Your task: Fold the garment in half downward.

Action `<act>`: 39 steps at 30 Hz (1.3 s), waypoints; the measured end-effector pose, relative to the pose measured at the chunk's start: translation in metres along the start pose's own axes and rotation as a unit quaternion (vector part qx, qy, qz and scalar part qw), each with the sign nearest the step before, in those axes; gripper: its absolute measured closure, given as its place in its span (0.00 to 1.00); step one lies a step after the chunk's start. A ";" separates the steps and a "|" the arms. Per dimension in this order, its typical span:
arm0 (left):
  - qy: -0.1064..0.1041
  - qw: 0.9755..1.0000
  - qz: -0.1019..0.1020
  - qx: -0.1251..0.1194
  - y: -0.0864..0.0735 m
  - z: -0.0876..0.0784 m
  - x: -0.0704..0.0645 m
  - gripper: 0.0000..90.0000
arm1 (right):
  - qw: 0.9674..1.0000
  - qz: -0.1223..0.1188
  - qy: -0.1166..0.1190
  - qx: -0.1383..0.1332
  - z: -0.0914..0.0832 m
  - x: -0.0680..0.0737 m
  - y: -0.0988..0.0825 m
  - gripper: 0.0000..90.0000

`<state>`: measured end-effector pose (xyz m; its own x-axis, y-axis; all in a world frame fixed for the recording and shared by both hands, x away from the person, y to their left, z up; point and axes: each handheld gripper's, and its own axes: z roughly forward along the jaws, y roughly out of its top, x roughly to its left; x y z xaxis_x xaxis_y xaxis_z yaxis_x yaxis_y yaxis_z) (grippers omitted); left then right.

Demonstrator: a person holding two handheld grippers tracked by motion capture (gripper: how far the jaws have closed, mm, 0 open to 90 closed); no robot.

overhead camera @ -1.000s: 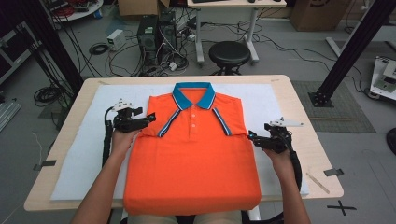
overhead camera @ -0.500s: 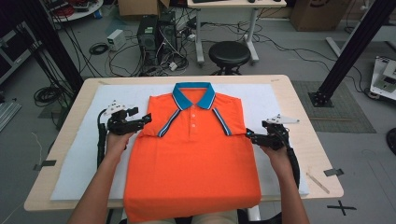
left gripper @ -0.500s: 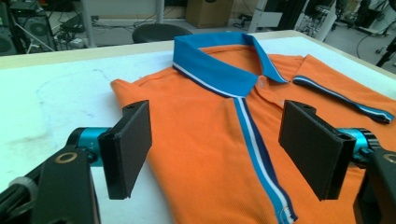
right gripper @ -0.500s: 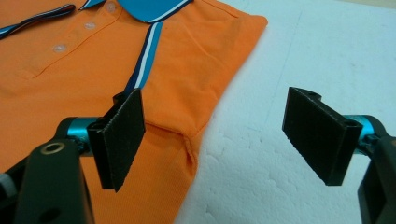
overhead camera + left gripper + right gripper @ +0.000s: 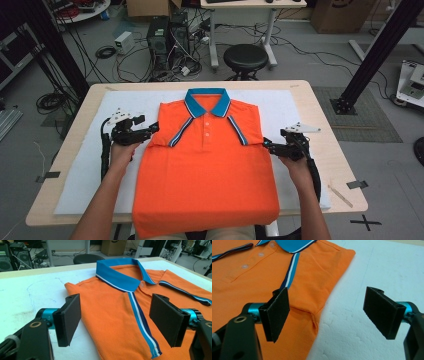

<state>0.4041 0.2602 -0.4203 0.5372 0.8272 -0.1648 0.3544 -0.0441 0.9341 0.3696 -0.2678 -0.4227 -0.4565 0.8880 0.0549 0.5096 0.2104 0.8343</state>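
Mid-frame, jaws apart, the left gripper (image 5: 152,128) and right gripper (image 5: 268,146) flank the folded orange cotton polo shirt (image 5: 206,165), apparently poised to pinch its side edges.

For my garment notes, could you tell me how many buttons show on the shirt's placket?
3, in a row down the placket of the shirt below the collar: top, middle, bottom. The collar may hide another.

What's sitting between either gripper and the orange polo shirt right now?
Nothing visible. The left gripper is open with the orange polo shirt edge between its jaws. The right gripper is open at the opposite edge, over the white mat.
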 end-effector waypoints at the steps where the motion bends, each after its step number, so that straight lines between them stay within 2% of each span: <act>1: 0.000 1.000 0.000 0.000 0.000 0.000 0.000 0.29 | 1.000 -0.001 0.005 0.001 0.000 0.000 0.000 0.24; 6: -0.002 1.000 0.000 0.015 0.000 -0.005 -0.001 0.29 | 1.000 -0.001 0.010 0.001 0.000 0.003 0.000 0.24; 9: -0.002 1.000 0.007 0.029 -0.004 -0.011 -0.002 0.29 | 1.000 0.000 0.011 0.004 -0.001 0.004 0.000 0.24; 12: -0.001 0.999 -0.006 0.046 -0.012 -0.019 -0.004 0.29 | 1.000 0.007 0.010 0.008 -0.001 0.005 -0.003 0.29; 15: -0.001 0.997 -0.019 0.075 -0.026 -0.028 -0.008 0.29 | 1.000 0.016 0.010 0.016 -0.001 0.005 -0.006 0.38; 18: 0.006 0.995 -0.033 0.090 -0.039 -0.036 -0.012 0.31 | 0.999 0.022 0.005 0.038 -0.001 0.009 -0.010 0.47; 19: 0.006 0.994 -0.038 0.098 -0.043 -0.038 -0.013 0.33 | 0.999 0.020 0.002 0.043 -0.001 0.010 -0.011 0.48; 21: 0.018 0.990 -0.045 0.131 -0.047 -0.041 -0.016 0.40 | 0.998 0.016 0.001 0.053 -0.001 0.013 -0.014 0.52; 22: 0.022 0.989 -0.046 0.138 -0.047 -0.043 -0.017 0.41 | 0.998 0.012 0.004 0.058 0.000 0.015 -0.015 0.53; 24: 0.033 0.988 -0.049 0.145 -0.049 -0.049 -0.021 0.45 | 0.998 0.012 0.000 0.069 -0.002 0.019 -0.018 0.54; 26: 0.028 0.986 -0.054 0.155 -0.053 -0.053 -0.025 0.45 | 0.996 0.015 -0.006 0.084 -0.007 0.024 -0.023 0.57; 27: 0.027 0.985 -0.052 0.160 -0.056 -0.055 -0.028 0.46 | 0.996 0.015 -0.007 0.090 -0.008 0.025 -0.026 0.58; 30: 0.028 0.986 -0.043 0.159 -0.059 -0.062 -0.038 0.51 | 0.994 0.007 -0.006 0.108 -0.012 0.030 -0.035 0.64; 35: 0.051 0.984 -0.028 0.168 -0.062 -0.067 -0.047 0.62 | 0.993 -0.009 -0.015 0.114 -0.017 0.035 -0.041 0.71; 37: 0.060 0.984 -0.015 0.170 -0.064 -0.069 -0.051 0.71 | 0.994 -0.006 -0.015 0.110 -0.019 0.036 -0.043 0.76; 39: 0.065 0.983 -0.011 0.170 -0.065 -0.070 -0.051 0.80 | 0.994 -0.006 -0.012 0.107 -0.021 0.036 -0.045 0.82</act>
<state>0.2996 0.2600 -0.4498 0.4317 0.8939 -0.1204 0.6116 -0.1920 0.7675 0.3148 -0.2540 -0.4470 -0.4468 0.8941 0.0299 0.6490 0.3010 0.6987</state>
